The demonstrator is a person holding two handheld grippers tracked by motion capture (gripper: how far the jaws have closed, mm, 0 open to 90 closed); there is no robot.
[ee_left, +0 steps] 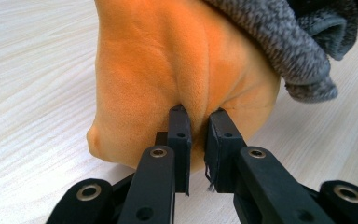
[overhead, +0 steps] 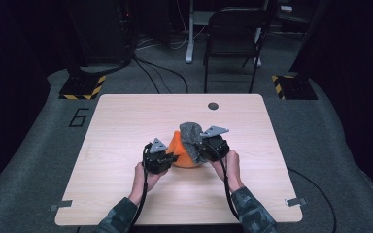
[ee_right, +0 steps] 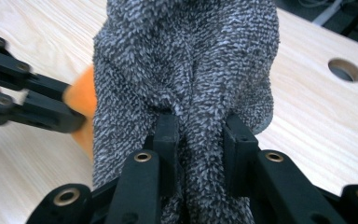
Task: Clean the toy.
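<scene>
Nearest to the person, the left gripper [overhead: 167, 159] is closed on a pinched fold of the orange cloth [ee_left: 177, 65], and the right gripper [overhead: 205, 148] is closed on a bunched part of the grey knitted cloth [ee_right: 186, 56]; in both gripper views the fabric is seen squeezed between the black jaws. Both pieces are judged to be light, soft and without any stiffness, so they are expected to sag and stretch when lifted, and nothing fragile is involved. The orange piece looks smooth and velvety, so it could slip a little from a thin pinch; a thicker fold near its edge is considered a safer place to hold it. The grey piece is coarse and fluffy, and it is thought to give good friction wherever a full fold is taken. The orange cloth is plain and bright, standing up as a rounded heap, while the grey one is speckled dark and light and is draped over the top and the far side of it. Both lie together near the middle of the light wooden table [overhead: 126, 121]. Farther back a round hole [overhead: 213, 106] is seen in the table top.
</scene>
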